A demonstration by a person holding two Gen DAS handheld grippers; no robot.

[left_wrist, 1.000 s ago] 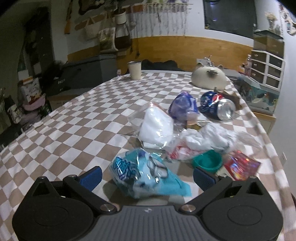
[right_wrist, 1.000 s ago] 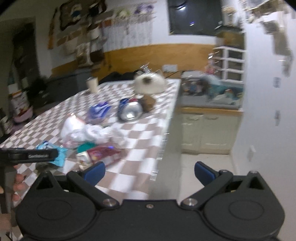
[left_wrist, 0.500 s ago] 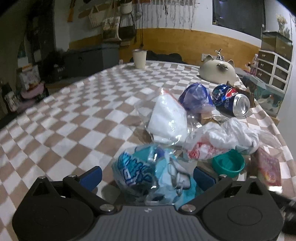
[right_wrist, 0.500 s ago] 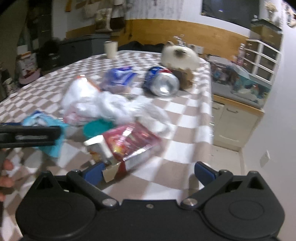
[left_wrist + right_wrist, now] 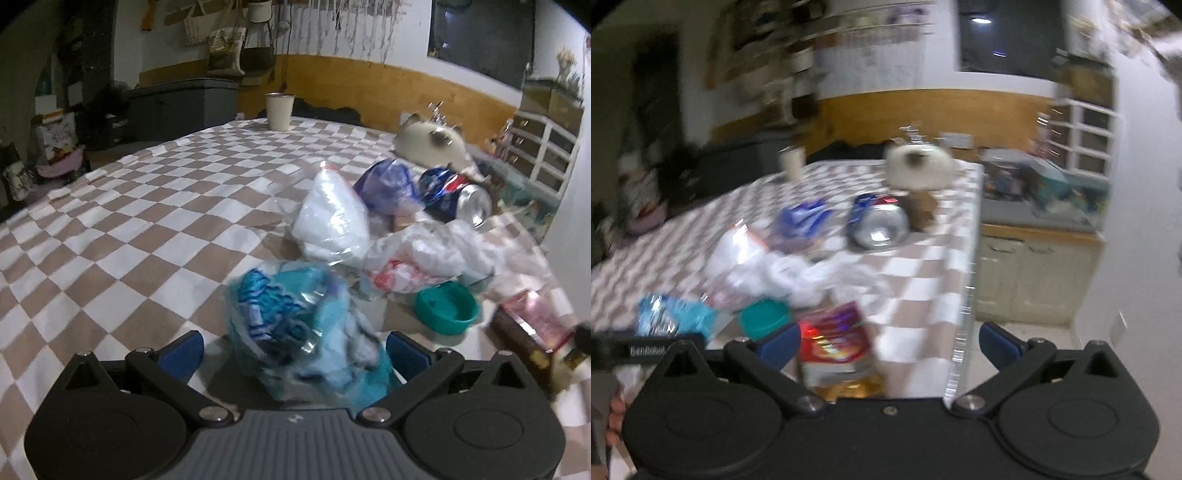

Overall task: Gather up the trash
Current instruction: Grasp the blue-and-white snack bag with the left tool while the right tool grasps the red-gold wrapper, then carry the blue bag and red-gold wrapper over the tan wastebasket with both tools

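Blue and crinkly, the wrapper (image 5: 295, 325) is lying on the checked tablecloth (image 5: 129, 236), right between the spread fingers of the left gripper (image 5: 295, 350); neither blue pad is pressing on it, though the blur is making any light contact hard to judge. Just beyond it a teal cap (image 5: 445, 308) is sitting open side up, touching a crumpled white bag (image 5: 421, 258). Behind those, a clear bag of white stuff (image 5: 334, 218) is leaning against a purple wrapper (image 5: 388, 181), and a crushed can (image 5: 458, 194) is lying on its side beside that.

Over by the table's edge, the right gripper (image 5: 886, 343) is hovering with its fingers wide apart. A red packet (image 5: 833, 336) is lying between them, nearer the left pad and overlapping it in this view, but not gripped. The same red packet is showing at the far right of the left camera's view, smeared by motion.

Farther back, a cream cat (image 5: 430, 146) is lying on the table near the can, and a pale cup (image 5: 280, 110) is standing upright at the far end, well apart from the litter.
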